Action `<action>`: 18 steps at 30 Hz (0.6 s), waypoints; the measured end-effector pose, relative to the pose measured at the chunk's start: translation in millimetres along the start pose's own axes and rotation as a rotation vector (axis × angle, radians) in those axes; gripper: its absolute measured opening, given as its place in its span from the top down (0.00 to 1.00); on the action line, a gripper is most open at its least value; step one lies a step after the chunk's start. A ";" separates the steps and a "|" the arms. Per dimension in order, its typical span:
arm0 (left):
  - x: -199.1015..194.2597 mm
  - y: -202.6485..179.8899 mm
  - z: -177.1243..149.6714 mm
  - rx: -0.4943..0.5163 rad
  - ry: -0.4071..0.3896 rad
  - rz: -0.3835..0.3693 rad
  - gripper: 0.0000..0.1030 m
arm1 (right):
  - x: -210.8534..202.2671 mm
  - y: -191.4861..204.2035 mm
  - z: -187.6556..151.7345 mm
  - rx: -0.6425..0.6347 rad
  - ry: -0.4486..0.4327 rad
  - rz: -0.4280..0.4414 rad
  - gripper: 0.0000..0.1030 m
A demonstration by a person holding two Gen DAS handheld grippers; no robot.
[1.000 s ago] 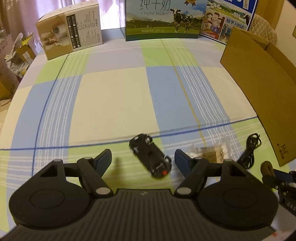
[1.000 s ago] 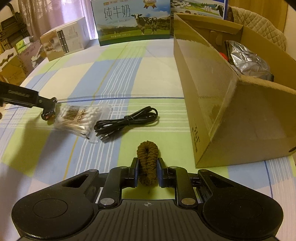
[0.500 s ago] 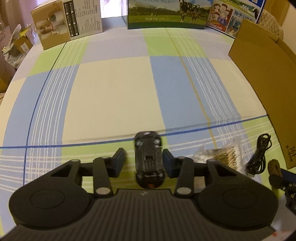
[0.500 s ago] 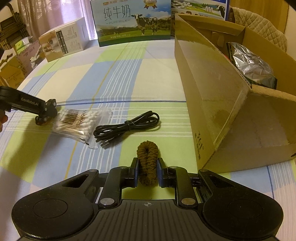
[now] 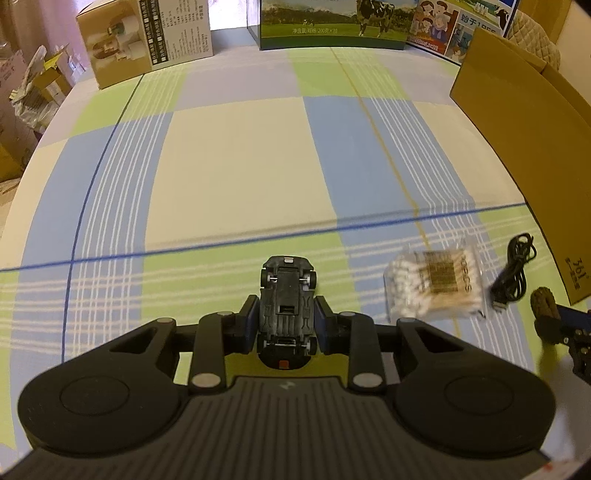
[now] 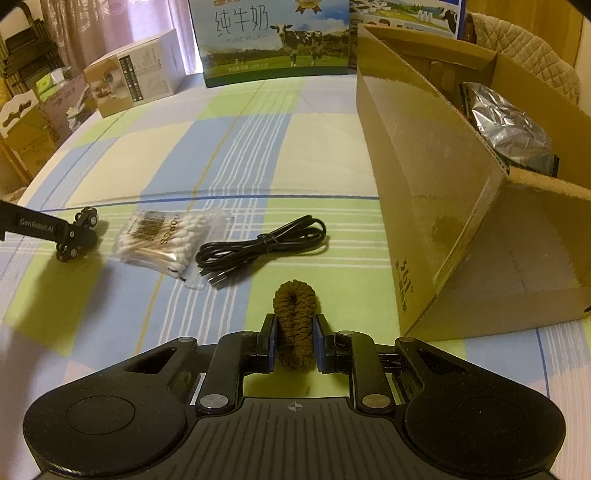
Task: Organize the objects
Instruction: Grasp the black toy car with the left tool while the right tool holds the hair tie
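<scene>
Left gripper [image 5: 286, 321] just closed on small black toy car [image 5: 287, 302], upside down on checked bench [image 5: 240, 166]; car ready to lift. Clear bag of cotton swabs [image 6: 162, 240], black cable [image 6: 262, 243] wait between. Right gripper [image 6: 294, 341] squeezes brown knitted band [image 6: 294, 325]. Open cardboard box [image 6: 424, 184] near right; room inside.

A lived-in home room is shown. The desk [image 6: 258, 147] is covered with a checked cloth, and retail milk cartons [image 6: 275, 40] are lined along its far edge. A pink patterned curtain [image 6: 110, 29] and a quilted chair back [image 6: 535, 66] are seen behind, with stacked cardboard boxes [image 6: 22, 133] beyond the left edge.
</scene>
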State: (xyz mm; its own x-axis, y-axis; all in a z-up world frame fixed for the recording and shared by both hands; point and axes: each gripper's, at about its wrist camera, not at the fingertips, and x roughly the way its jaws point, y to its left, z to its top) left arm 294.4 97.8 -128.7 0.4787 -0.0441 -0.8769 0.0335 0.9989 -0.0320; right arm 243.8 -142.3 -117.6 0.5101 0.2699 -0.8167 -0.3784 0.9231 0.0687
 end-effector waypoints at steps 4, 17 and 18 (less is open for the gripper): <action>-11.9 0.0 -11.4 0.001 -0.001 0.003 0.75 | -4.4 2.0 -4.8 0.004 0.010 0.025 0.84; -54.9 -11.1 -54.1 0.000 -0.008 -0.027 0.75 | -28.0 5.8 -28.1 0.038 0.031 0.094 0.84; -57.9 -13.4 -56.9 0.001 -0.008 -0.032 0.75 | -31.7 5.6 -29.7 0.039 0.027 0.099 0.84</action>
State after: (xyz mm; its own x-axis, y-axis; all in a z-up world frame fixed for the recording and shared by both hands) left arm 216.3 87.7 -104.8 0.4847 -0.0760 -0.8714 0.0496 0.9970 -0.0594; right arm 202.6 -153.8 -108.3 0.4502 0.3534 -0.8200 -0.3955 0.9023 0.1717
